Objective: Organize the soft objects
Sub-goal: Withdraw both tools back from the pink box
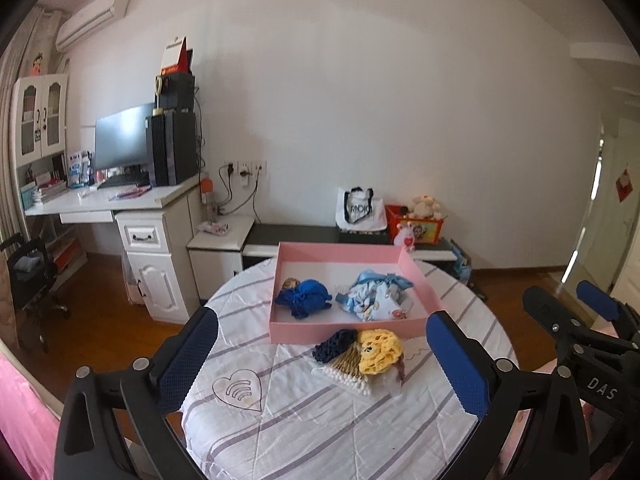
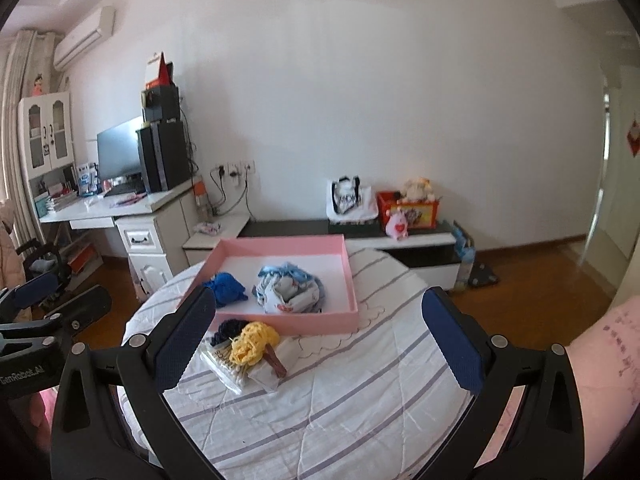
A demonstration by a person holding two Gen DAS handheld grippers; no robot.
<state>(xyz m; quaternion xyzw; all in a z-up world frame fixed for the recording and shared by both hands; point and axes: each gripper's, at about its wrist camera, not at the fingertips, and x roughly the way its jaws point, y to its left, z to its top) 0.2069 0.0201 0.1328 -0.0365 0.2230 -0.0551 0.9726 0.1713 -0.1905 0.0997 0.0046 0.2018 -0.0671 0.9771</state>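
Hovering wide open and empty, the left gripper (image 1: 320,364) and right gripper (image 2: 318,344) both frame the yellow crochet piece (image 1: 380,350), which lies between the left fingers, just short of the pink tray (image 1: 344,252), touching a navy crochet piece (image 1: 334,344); it looks light, limp and compressible, so I would pinch its bunched middle, not a loose edge

Matt pink cardboard tray (image 1: 352,326); rough knitted yarn on the yellow crochet piece (image 1: 380,350) and blue one (image 1: 306,296); creased striped cotton cloth (image 1: 320,420); glossy wooden floor (image 1: 96,312).
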